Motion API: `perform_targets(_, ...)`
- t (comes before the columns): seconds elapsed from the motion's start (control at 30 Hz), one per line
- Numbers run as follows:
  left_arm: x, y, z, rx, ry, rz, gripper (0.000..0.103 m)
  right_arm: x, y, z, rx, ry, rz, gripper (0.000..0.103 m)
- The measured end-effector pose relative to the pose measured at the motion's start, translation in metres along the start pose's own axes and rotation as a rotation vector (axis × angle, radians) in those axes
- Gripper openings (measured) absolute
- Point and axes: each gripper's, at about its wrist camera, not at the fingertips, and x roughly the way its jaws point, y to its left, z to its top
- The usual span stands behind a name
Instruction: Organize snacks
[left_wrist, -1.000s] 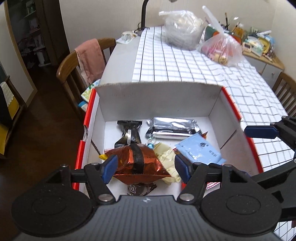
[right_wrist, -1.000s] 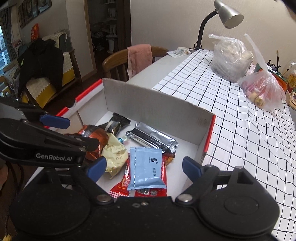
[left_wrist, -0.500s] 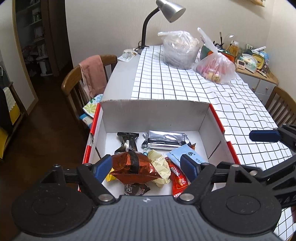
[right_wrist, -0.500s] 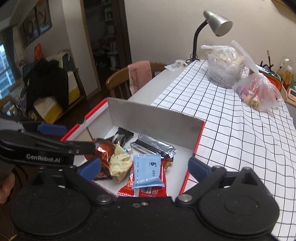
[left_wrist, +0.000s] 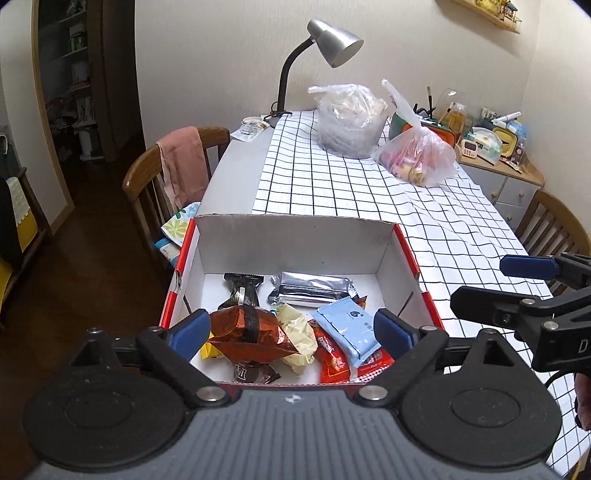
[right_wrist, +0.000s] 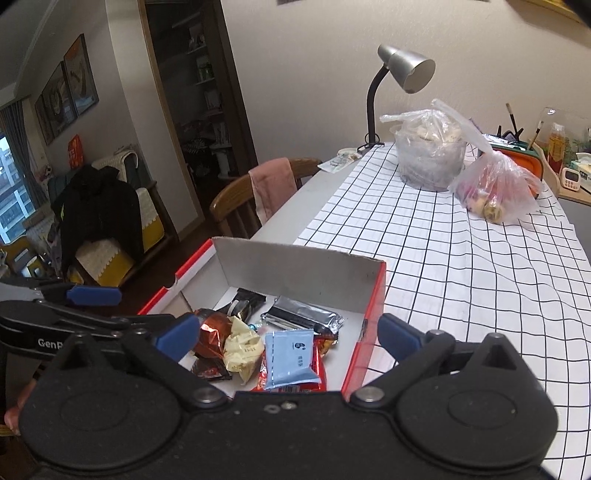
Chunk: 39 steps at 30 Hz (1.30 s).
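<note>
Left tool (left_wrist: 291, 330) jaws opening, empty, above snacks (left_wrist: 295, 325) in box (left_wrist: 291, 240); right tool (right_wrist: 288, 338) spread wide, empty.

cream walls, dark wood floor (left_wrist: 85, 280). wooden chair (left_wrist: 147, 177) w/ pink cloth (left_wrist: 183, 162) beside the table (left_wrist: 236, 158) w/ grid cloth; silver desk lamp (left_wrist: 332, 40) at far end. window (right_wrist: 13, 199) far left, framed pics (right_wrist: 66, 88) on wall.

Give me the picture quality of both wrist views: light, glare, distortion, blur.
Left wrist view: even, bright room light; glare on the silver wrapper in the box; fisheye bends the tablecloth grid; dark vignette in the corners.
Right wrist view: dimmer, the doorway dark; the window is washed out; same fisheye bending; snacks sharp, no motion blur.
</note>
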Motion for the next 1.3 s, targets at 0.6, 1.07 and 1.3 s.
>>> perform_targets(0.6,-0.014,-0.006,-0.003,-0.015,-0.003,0.030,0.096,-0.009,-0.001,-0.007,0.027,-0.003,0.002,0.103)
perform_targets(1.07,-0.017,-0.010,-0.005,-0.014,-0.001,0.021,0.096,-0.011,-0.009,-0.015,0.066,0.008,-0.012,0.103)
perform_targets(1.3,-0.018,-0.013,-0.006,-0.011,-0.004,0.015,0.096,-0.016,-0.011,-0.018,0.079,0.006,-0.021,0.103)
